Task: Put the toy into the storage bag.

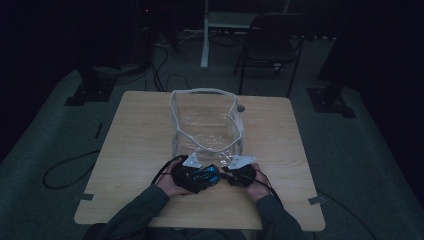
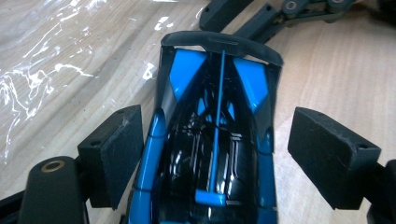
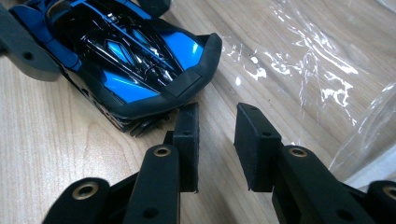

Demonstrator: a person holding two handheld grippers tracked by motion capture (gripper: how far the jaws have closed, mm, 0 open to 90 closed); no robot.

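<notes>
Forearms enter the high view from 6 o'clock, and both grippers are held close together at the near middle of the table (image 1: 135, 150).

Progress: the work in hand is judged to be the moving of a toy car (image 1: 205, 175) toward a clear bag (image 1: 207, 125). Very little is judged done. The bag stands open-mouthed at the table's centre, at 12 o'clock from the hands, and nothing can be made out inside it. The car is seen lying on the wood just short of the bag's near wall, not lifted. Left to do, by this reading: the car is to be gripped, raised over the rim and set inside.

Bag: clear film with a white rim; a crinkled flap of it (image 2: 51, 70) is seen flat on the wood beside the car's front end.

Car: black and blue, resting flat on the table. In the left gripper view (image 2: 215, 140) its long axis runs from 6 to 12 o'clock, the wide black end at 12, toward the bag. In the right gripper view (image 3: 135, 56) that same end points to 4 o'clock.

Left gripper (image 2: 215, 154): jaws stand wide, one on each flank of the car, with a gap visible on the right side; contact on the left pad (image 2: 116, 154) cannot be told. No squeeze is evident.

Right gripper (image 3: 217, 144): jaws are narrowly parted, with only bare wood between them, just off the car's wide end.
</notes>
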